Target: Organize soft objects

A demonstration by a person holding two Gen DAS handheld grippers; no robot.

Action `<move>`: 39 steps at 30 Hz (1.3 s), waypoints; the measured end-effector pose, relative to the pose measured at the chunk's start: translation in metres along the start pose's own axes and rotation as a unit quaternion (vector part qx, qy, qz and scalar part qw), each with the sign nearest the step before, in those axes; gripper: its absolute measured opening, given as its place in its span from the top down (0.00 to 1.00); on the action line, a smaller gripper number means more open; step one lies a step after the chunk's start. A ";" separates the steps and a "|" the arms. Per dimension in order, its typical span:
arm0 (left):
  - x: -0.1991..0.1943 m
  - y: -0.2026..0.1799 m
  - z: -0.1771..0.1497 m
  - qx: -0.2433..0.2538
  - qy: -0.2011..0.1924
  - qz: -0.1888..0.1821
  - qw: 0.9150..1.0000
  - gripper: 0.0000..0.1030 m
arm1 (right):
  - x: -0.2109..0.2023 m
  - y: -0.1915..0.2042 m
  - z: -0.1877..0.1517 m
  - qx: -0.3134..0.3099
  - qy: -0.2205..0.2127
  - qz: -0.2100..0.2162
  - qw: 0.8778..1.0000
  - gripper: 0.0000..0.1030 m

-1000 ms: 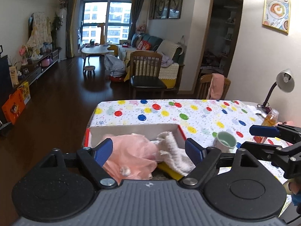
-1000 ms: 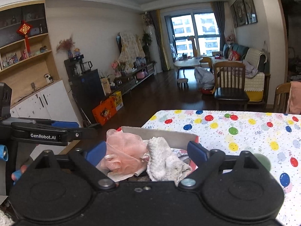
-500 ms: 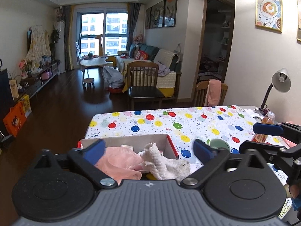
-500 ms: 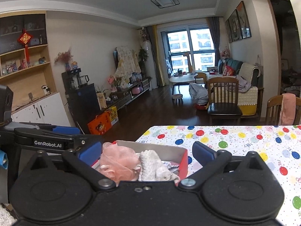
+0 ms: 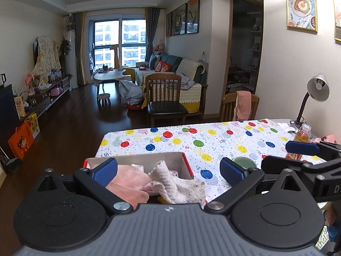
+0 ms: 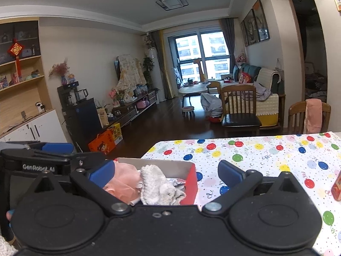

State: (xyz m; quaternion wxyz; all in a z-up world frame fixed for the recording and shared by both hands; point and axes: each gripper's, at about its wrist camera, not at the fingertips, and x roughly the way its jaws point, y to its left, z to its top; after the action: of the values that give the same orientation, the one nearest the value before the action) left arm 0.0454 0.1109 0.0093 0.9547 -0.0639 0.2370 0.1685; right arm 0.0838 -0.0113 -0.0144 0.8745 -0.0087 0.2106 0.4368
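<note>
**Soft objects lie together in the red box at the tablecloth's near-left corner**

Soft objects fill one container here. Largest of all is the table under a white cloth printed with coloured balloons (image 5: 213, 143), which carries everything. At its near-left corner sits a shallow red cardboard box with a pale grey inside (image 5: 188, 166); the right wrist view shows its red outer wall (image 6: 190, 183) toward the cloth's middle.

Inside the box, a pink mesh bath puff (image 5: 130, 181) takes the left side, and a white fluffy towel cloth (image 5: 177, 183) lies against it on the right, its end draped over the near rim. From the right wrist view the same pink puff (image 6: 121, 181) and white cloth (image 6: 157, 185) touch each other, with some crinkled silvery wrapping (image 6: 177, 181) just beside the cloth against the red wall. A bit of yellow shows under the cloth; what it is cannot be told.

The left gripper (image 5: 168, 170) hangs above the box with its blue-padded fingers spread wide and nothing between them. The right gripper (image 6: 166, 171) is likewise spread apart and empty over the box.

On the cloth, right of the box, stands a pale green ceramic cup (image 5: 243, 162), partly hidden. An orange drink bottle (image 5: 302, 136) stands near the far-right corner.
</note>
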 end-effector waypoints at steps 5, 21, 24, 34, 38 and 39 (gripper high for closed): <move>-0.004 -0.002 -0.007 -0.015 0.009 0.003 1.000 0.00 | -0.004 -0.002 -0.004 0.006 -0.003 -0.007 1.000 0.00; -0.009 0.002 -0.017 -0.043 0.022 0.004 0.999 0.00 | -0.009 0.001 -0.008 0.004 0.001 -0.038 0.999 0.00; -0.010 0.000 -0.017 -0.039 0.019 0.004 0.999 0.00 | -0.009 0.001 -0.009 0.003 0.002 -0.044 0.999 0.00; -0.011 -0.003 -0.014 -0.034 0.015 0.002 0.999 0.00 | -0.009 0.001 -0.010 0.001 0.003 -0.043 0.999 0.00; -0.013 -0.002 -0.014 -0.034 0.011 0.002 0.999 0.00 | -0.009 0.001 -0.010 0.000 0.004 -0.043 0.999 0.00; -0.013 -0.002 -0.014 -0.034 0.010 0.002 0.999 0.00 | -0.009 0.001 -0.010 0.000 0.004 -0.043 0.999 0.00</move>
State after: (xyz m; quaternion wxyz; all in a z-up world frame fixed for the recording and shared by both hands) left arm 0.0294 0.1023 0.0033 0.9492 -0.0970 0.2407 0.1781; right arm 0.0747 -0.0194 -0.0196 0.8915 -0.0191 0.2137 0.3990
